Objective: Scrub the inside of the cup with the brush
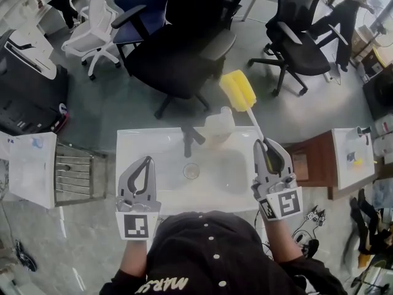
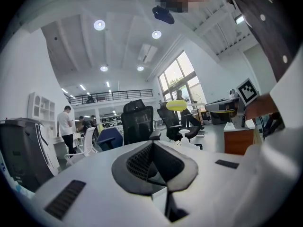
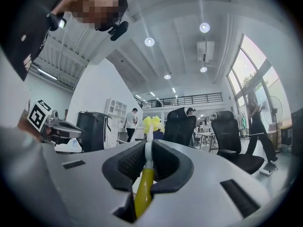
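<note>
Two grippers over the sink, brush in one, cup not yet taken.
The right gripper has its fingers clamped on the thin stem of the brush, whose soft yellow sponge head reaches past the basin. The left gripper has its fingers together on nothing. The cup, translucent and probably light and easily tipped, stands on the sink rim just beside the faucet; grip its wall low. Neither shows legible labelling.

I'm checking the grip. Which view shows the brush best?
The head view: the whole brush, tip to handle, held in the right gripper. The right gripper view shows it end-on; the left gripper view only its yellow end.
</note>
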